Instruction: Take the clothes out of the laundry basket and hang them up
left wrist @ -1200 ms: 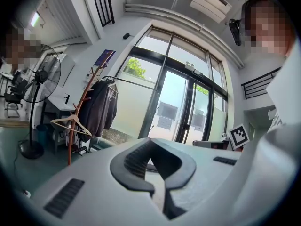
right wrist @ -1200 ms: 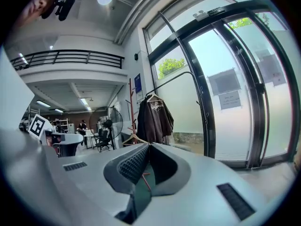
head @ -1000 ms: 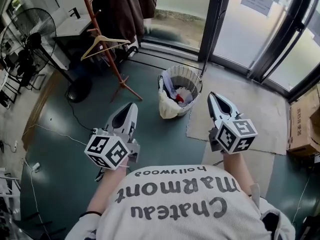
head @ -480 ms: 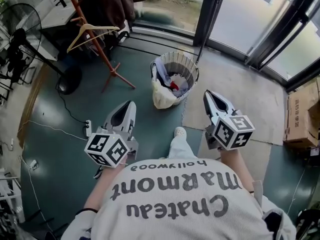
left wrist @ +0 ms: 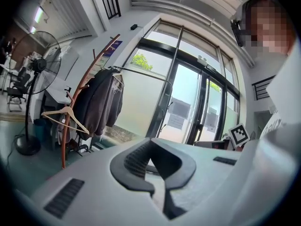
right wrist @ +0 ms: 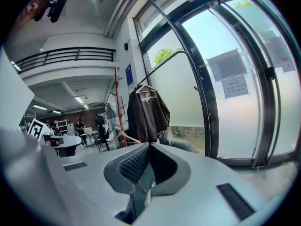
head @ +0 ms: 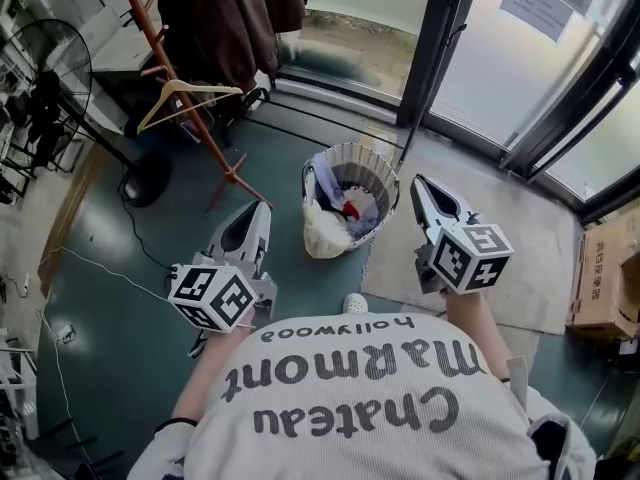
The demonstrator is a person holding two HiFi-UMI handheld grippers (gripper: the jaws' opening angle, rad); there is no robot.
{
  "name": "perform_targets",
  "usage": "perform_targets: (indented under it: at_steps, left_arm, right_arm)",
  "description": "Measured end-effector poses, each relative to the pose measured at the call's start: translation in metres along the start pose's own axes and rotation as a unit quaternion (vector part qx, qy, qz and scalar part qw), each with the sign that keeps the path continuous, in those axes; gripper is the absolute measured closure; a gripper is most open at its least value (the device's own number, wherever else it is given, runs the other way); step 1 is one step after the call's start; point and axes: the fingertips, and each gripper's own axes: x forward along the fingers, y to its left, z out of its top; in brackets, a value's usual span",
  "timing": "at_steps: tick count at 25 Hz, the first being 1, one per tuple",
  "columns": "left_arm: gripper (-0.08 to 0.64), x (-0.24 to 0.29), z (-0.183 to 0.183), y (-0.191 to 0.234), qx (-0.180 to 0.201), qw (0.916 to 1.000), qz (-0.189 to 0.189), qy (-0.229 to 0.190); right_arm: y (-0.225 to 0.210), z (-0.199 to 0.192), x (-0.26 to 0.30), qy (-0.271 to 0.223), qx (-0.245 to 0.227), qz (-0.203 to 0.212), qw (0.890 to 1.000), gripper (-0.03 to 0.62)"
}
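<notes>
A round wicker laundry basket (head: 384,167) stands on the floor ahead of me, with several crumpled clothes (head: 343,200) in it and a cream cloth (head: 322,236) hanging over its near rim. My left gripper (head: 263,208) is shut and empty, held low to the basket's left. Just right of the basket my right gripper (head: 421,182) is also shut on nothing. A red coat stand (head: 188,103) at upper left carries a dark jacket (head: 232,18) and an empty wooden hanger (head: 178,98). The stand (left wrist: 77,105), jacket (left wrist: 98,105) and hanger (left wrist: 63,115) show in the left gripper view, the jacket (right wrist: 146,112) in the right gripper view.
A standing fan (head: 52,68) and its cable (head: 120,268) lie at left. Glass doors with dark frames (head: 440,38) run along the back. A beige mat (head: 500,258) lies right of the basket, a cardboard box (head: 608,273) at far right. My shoe tip (head: 355,303) shows below the basket.
The view has shifted as the person stepped; the basket now sits closer between the two grippers. A shoe showed mid-step, then drew back. Both grippers stayed shut.
</notes>
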Motion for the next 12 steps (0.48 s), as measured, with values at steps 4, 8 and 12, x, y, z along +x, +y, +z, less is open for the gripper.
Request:
perform_targets:
  at_steps: [4,8,12]
  left_arm:
    - [0.552,0.040,0.010,-0.005,-0.005,0.9998,0.009,-0.016]
    - [0.552,0.074,0.006,-0.007,-0.021,0.9994,0.007,-0.028]
    - [0.552,0.096,-0.010,-0.003,-0.038,0.9987,0.010,-0.032]
  right_arm:
    - [-0.031,0.023,0.026,0.000,-0.009,0.022,1.000,0.563]
    - [-0.063,0.026,0.050,0.011,-0.024,0.032,0.999,0.563]
    - [-0.100,0.001,0.067,0.046,0.001,0.019,0.999,0.563]
